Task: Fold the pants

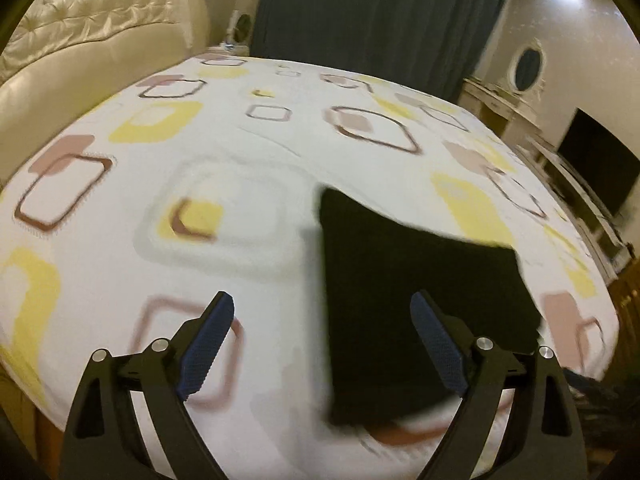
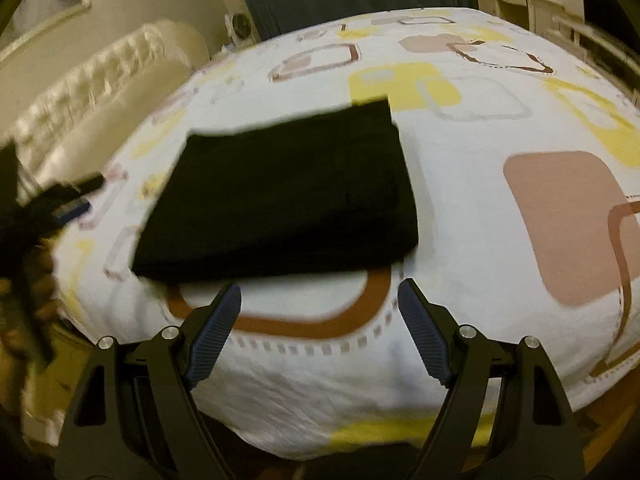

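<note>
Pants: I see the black pants (image 1: 420,304) folded into a compact rectangle, lying flat on the bed (image 1: 256,152); in the right wrist view the same pants (image 2: 280,196) sit near the bed's near edge, their edges blurred by camera motion.

Left gripper: my left gripper (image 1: 322,344) stands with its jaws spread wide and nothing between them. Its right finger (image 1: 438,344) overlaps the pants in my view, its left finger over the bedsheet beside the pants — I cannot tell whether either touches the cloth.

Right gripper: my right gripper (image 2: 320,328) is likewise released, jaws wide apart, empty. It hangs just on the near side of the pants, over a brown curved print on the sheet, apart from the cloth.

Left gripper from the right wrist view: I see a dark, blurred shape with a bit of blue at the left side of the pants (image 2: 64,204); I take it for the left gripper, too smeared to read its jaws there.

Bed: white sheet with yellow, pink and brown rounded squares.

Headboard: a cream tufted headboard (image 1: 92,36) lies beyond the pants, to the left.

Curtain: a dark curtain (image 1: 368,8) hangs beyond the far side of the bed.

Television: a dark screen (image 1: 596,168) stands off to the right of the pants, past the bed — well apart.
</note>
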